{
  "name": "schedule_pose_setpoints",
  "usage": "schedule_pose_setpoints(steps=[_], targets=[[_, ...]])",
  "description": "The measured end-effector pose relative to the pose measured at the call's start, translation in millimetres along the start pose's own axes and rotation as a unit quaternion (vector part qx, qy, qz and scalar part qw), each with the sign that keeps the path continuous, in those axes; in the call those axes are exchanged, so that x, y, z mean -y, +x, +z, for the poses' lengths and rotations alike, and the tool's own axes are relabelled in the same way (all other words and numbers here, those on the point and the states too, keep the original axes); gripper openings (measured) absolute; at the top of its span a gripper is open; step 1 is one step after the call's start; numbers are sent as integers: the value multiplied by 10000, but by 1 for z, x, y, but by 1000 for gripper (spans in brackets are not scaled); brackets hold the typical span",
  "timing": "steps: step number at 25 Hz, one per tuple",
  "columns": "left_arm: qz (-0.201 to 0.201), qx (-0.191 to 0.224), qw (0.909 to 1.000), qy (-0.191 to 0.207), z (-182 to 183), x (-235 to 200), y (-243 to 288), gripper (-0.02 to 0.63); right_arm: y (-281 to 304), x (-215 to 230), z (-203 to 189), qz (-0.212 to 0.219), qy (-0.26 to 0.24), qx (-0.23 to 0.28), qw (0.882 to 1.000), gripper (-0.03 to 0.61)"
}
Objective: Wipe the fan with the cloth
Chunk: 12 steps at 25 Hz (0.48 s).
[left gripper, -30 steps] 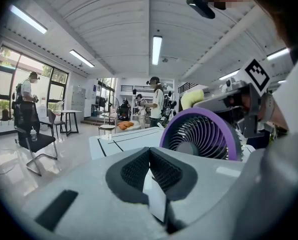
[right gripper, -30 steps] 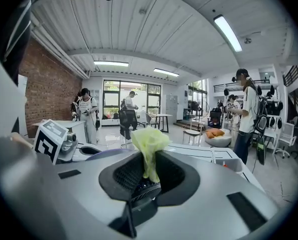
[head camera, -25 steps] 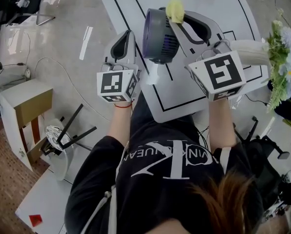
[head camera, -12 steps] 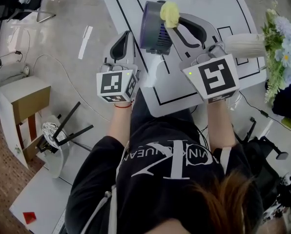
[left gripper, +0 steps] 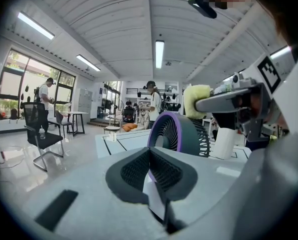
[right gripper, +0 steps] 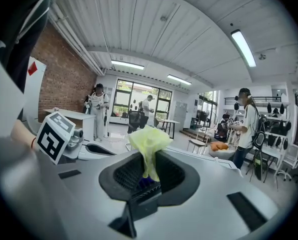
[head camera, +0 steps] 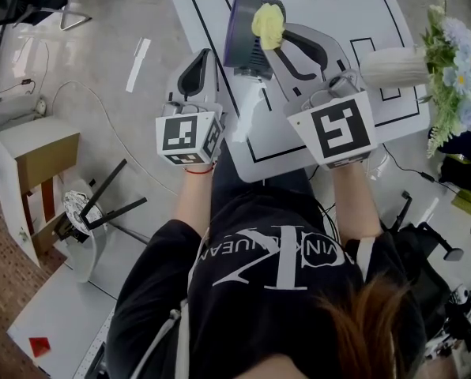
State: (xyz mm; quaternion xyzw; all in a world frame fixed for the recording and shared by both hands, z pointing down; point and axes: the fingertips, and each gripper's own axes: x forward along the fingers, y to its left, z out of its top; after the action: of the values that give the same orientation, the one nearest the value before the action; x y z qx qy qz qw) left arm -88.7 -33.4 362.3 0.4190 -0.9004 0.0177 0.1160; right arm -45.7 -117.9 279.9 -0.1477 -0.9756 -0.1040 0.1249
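Observation:
A dark desk fan (head camera: 242, 31) with a purple rim stands on the white table (head camera: 346, 10). In the left gripper view the fan (left gripper: 181, 134) is just past my jaws. My right gripper (head camera: 273, 39) is shut on a yellow cloth (head camera: 267, 24) and holds it against the top of the fan's rim. The bunched cloth (right gripper: 148, 143) sticks up between the right gripper's (right gripper: 148, 176) jaws, with a bit of purple below it. Beside the table's left edge and near the fan, my left gripper (head camera: 209, 54) is shut and empty; its tip (left gripper: 150, 155) points at the fan.
A white vase (head camera: 392, 68) with blue and white flowers (head camera: 455, 50) lies at the table's right side. Black lines mark the tabletop. A small cabinet (head camera: 38, 160) and a stool (head camera: 101, 212) stand on the floor at left. People stand far back in the room.
The right gripper has slid the cloth leftward along the fan's top rim. The fan now sits higher in the head view. The left gripper stays shut.

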Motion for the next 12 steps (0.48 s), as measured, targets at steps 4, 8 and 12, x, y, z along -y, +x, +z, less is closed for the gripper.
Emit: schedule_pose_setpoints(steps=[4,8,12], targets=[[44,-5,10000,-16,-3,3,-5,11,-3,-4,-6,86,-234,-130,9996,66],[101,7,9999,-37,-5,4,-12,10,-7,-9,-5,42,-146,-56,9999,66],[140,15,9999,-61,-7,7,-17,11,-11,-14,-9,80,-289,-111,9995,66]])
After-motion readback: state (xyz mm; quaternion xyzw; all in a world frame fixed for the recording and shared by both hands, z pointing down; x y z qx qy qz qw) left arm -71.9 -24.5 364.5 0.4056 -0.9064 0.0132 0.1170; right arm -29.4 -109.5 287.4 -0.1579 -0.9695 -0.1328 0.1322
